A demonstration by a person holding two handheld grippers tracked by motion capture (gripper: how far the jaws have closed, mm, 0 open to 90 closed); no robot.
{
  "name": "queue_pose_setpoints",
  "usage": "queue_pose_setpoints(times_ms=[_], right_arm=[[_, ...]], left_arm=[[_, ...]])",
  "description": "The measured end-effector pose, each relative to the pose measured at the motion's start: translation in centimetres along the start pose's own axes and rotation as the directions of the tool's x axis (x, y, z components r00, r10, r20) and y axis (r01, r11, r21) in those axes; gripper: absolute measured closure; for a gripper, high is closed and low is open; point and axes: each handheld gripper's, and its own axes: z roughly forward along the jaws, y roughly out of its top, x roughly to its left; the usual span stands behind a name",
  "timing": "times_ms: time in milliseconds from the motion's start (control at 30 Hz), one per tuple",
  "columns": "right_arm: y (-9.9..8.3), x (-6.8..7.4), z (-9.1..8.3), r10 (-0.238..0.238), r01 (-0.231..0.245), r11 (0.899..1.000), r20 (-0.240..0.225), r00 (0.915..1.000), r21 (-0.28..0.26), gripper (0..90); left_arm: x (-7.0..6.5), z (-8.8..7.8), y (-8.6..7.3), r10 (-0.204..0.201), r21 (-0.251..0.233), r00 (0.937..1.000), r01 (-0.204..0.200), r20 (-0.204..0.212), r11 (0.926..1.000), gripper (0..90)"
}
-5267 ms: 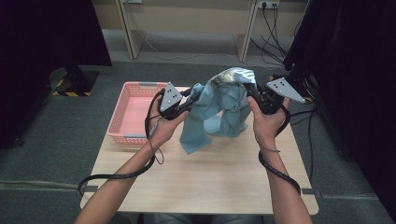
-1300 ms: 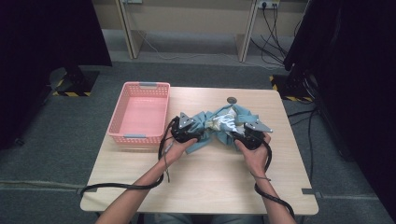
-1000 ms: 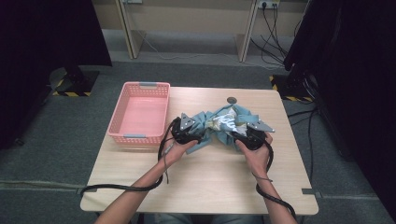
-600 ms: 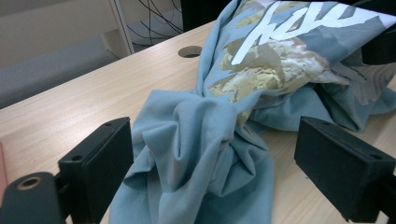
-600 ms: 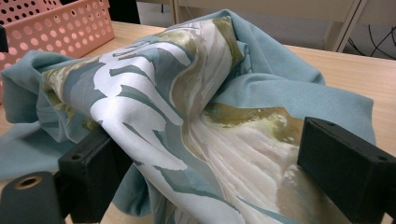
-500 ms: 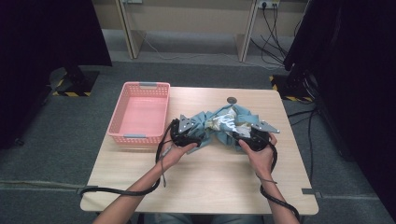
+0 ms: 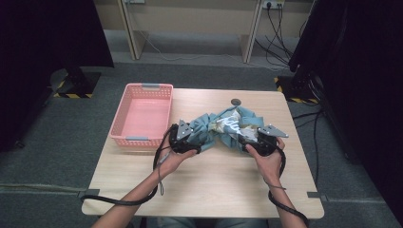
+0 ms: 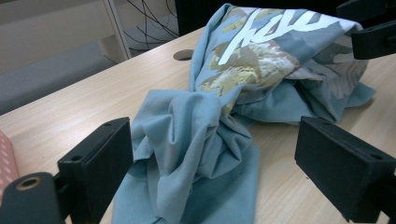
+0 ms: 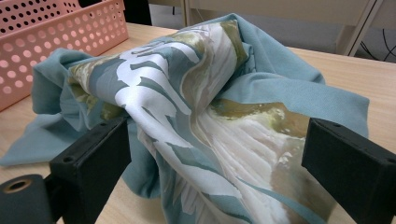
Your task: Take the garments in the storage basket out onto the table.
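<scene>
The left gripper stands with jaws wide, the shirt's bunched end lying loose between them, and the right gripper, whose jaws have just been opening, gapes too with printed cloth between its jaws. The shirt lies crumpled mid-table. A pink basket sits at its nine o'clock, a round hole at twelve.
</scene>
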Motion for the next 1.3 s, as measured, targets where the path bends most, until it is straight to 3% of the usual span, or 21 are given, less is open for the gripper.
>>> queue_pose_setpoints(times_ms=[900,1300], right_arm=[[-1.1,-0.4,-2.6,0.004,-0.004,1.000,-0.056,0.9984,-0.016,8.0],[-1.5,-0.9,-4.0,-0.002,0.000,1.000,-0.049,0.9988,-0.027,8.0]], left_arm=[[0.3,-3.3,-1.3,-0.013,-0.029,0.9999,0.013,-0.003,0.9995,11.0],[0.5,-4.5,-1.8,-0.030,-0.045,0.9995,0.029,-0.006,0.9986,11.0]])
